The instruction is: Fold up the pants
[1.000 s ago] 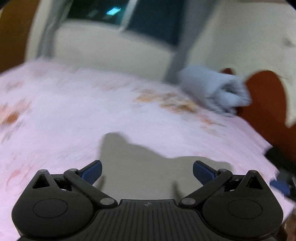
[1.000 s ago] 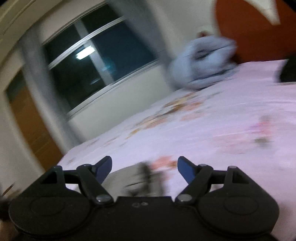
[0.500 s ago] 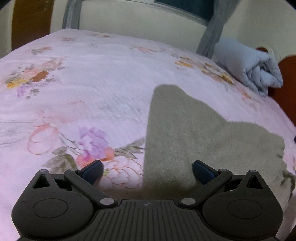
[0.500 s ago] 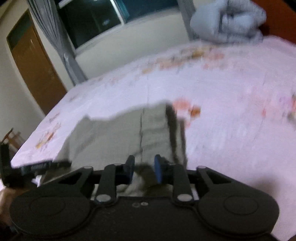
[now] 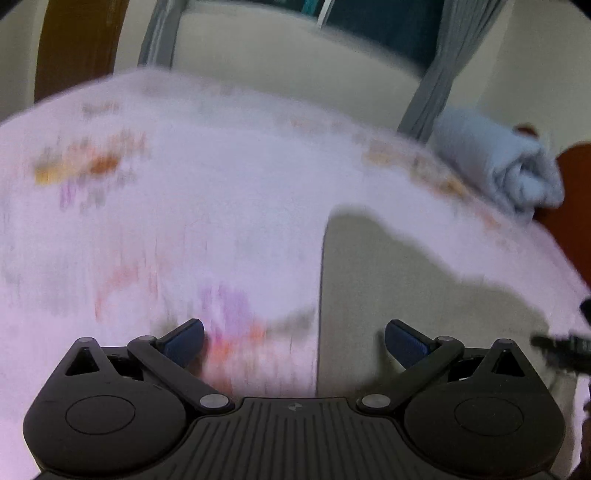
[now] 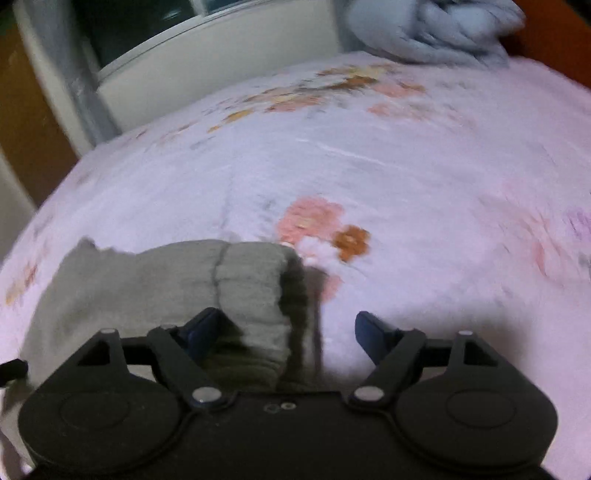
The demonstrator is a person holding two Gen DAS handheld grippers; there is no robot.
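Right wrist view shows the grey-green pants (image 6: pixel 177 291) lying on the bed (image 6: pixel 424 177), already gathered into a thick bundle with a stacked, layered edge on the side toward the orange flower print. I'd judge at least one fold is made; whether more folds or only a tidy-up remain, I can't say from these views. The right tool (image 6: pixel 286 328) stands wide apart, gripping nothing, one blue finger hovering over the bundle's near corner and the other over bare sheet.

From the left wrist view, much blurred, the same pants (image 5: pixel 406 295) spread as a flat, dull patch with one straight edge and a wavy far outline. The left tool (image 5: pixel 293 341) is spread wide too, empty, straddling that straight edge.

The cloth looks soft and ribbed or waffle-knit, matte, with a dark seam running across it. The sheet is pale pink, floral, lightly textured. A rolled pale-blue blanket (image 6: pixel 432 29) sits at the bed's far end by a reddish-brown headboard (image 5: pixel 569 206).
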